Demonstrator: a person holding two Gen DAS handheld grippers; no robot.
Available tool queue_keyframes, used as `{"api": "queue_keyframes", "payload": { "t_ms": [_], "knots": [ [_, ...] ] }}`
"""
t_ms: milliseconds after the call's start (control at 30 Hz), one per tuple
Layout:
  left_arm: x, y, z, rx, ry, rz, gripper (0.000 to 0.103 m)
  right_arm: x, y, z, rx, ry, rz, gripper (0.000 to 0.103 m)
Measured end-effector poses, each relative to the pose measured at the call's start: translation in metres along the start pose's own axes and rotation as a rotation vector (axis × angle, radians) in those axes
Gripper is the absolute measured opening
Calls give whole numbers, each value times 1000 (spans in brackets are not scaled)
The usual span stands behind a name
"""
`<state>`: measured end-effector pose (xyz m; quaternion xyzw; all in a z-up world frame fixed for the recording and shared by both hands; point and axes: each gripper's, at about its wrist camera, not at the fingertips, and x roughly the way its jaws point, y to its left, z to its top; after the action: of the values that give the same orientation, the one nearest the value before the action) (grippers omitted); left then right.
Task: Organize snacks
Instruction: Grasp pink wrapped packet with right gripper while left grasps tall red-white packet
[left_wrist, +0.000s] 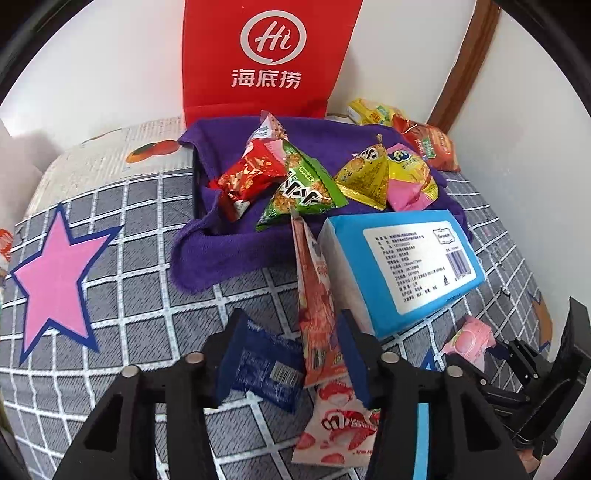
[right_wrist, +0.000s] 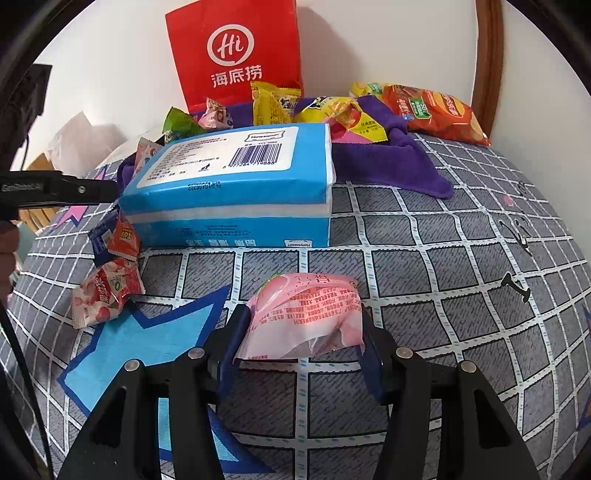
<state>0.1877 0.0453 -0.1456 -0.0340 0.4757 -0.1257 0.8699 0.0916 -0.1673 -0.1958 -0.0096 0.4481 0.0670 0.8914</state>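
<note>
My left gripper (left_wrist: 291, 354) is open around a dark blue snack packet (left_wrist: 267, 369) and a tall orange-red snack packet (left_wrist: 317, 317) on the checked cloth; whether the fingers touch them I cannot tell. A strawberry packet (left_wrist: 340, 424) lies just below. My right gripper (right_wrist: 299, 343) is shut on a pink peach snack packet (right_wrist: 306, 317), held just above the cloth. Several snack packets (left_wrist: 306, 184) lie piled on a purple towel (left_wrist: 210, 254) further back. The right gripper also shows at the right edge of the left wrist view (left_wrist: 517, 362).
A blue tissue pack (left_wrist: 399, 258) lies beside the towel, also in the right wrist view (right_wrist: 236, 184). A red paper bag (left_wrist: 266, 55) stands against the white wall. An orange chip bag (right_wrist: 436, 110) lies far right. The cloth has a pink star (left_wrist: 55, 280) and a blue star (right_wrist: 147, 354).
</note>
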Motion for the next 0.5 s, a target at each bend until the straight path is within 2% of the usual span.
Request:
{"api": "queue_keyframes", "payload": {
  "t_ms": [33, 300, 467, 500],
  "knots": [
    [1, 1, 1, 0, -2, -13, 39, 0, 0, 0, -2, 0, -3, 56],
    [20, 3, 5, -16, 24, -92, 39, 1, 1, 0, -13, 4, -2, 59],
    [30, 2, 3, -11, 29, -82, 38, 2, 3, 1, -23, 5, -7, 60],
    [31, 3, 3, -12, 31, -90, 34, 2, 3, 1, -23, 5, -6, 60]
  ]
}}
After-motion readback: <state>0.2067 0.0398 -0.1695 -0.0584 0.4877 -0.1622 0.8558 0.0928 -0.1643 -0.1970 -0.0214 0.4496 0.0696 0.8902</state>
